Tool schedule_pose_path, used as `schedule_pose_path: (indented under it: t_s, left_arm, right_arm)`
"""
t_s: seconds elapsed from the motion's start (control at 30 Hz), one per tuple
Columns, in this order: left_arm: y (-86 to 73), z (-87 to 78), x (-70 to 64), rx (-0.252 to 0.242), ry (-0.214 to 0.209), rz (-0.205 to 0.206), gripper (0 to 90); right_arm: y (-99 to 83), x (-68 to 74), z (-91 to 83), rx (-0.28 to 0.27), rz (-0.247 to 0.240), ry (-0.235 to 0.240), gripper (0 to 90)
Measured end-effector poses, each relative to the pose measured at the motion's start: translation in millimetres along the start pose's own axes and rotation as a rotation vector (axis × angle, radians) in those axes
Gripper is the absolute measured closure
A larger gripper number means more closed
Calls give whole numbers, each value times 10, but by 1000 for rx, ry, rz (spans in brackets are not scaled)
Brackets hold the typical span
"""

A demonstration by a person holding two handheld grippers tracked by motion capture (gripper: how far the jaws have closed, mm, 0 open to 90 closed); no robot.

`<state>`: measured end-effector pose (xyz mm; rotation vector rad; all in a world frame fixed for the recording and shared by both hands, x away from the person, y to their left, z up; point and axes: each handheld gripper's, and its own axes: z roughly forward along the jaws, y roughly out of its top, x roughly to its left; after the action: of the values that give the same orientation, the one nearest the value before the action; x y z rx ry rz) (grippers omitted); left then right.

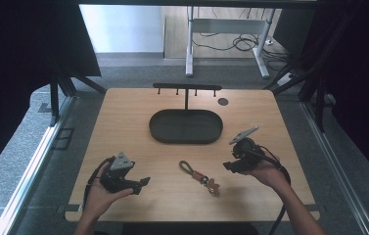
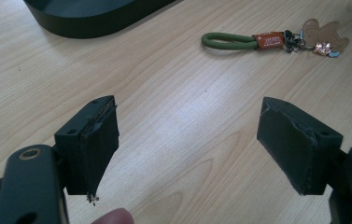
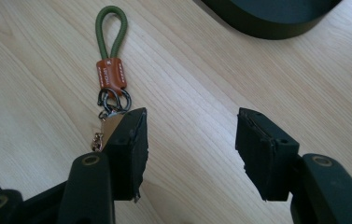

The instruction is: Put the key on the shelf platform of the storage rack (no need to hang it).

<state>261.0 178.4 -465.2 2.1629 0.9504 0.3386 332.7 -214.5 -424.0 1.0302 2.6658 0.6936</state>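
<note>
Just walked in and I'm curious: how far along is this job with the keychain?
Barely begun. The keychain lies flat on the table, untouched, apart from the dark tray and its hook stand. Both the left tool and right tool are open, flanking it. Grasping and moving it remain.

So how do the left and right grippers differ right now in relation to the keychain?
The left gripper sits well back from the keychain, which lies off to one side of its jaws; the right gripper is close, one jaw partly covering the keychain's charm end. The left rests low in the palm; the right is raised, tilted. Both are open, holding nothing.
</note>
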Motion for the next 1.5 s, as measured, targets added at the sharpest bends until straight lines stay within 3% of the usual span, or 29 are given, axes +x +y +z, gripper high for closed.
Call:
schedule_pose_path:
  t_s: [0.4, 0.63, 0.97, 1.5]
  left_arm:
    - [15, 8, -35, -7, -11, 7, 211]
    - [28, 75, -84, 12, -27, 24, 211]
    - [21, 58, -62, 3, -26, 13, 211]
    - [15, 24, -42, -2, -20, 7, 211]
  right_arm:
    - [146, 119, 245, 56, -46, 33, 469]
    - [180, 160, 394, 83, -59, 65, 484]
    - [257, 256, 579, 124, -81, 77, 497]
    - [335, 413, 687, 156, -134, 95, 506]
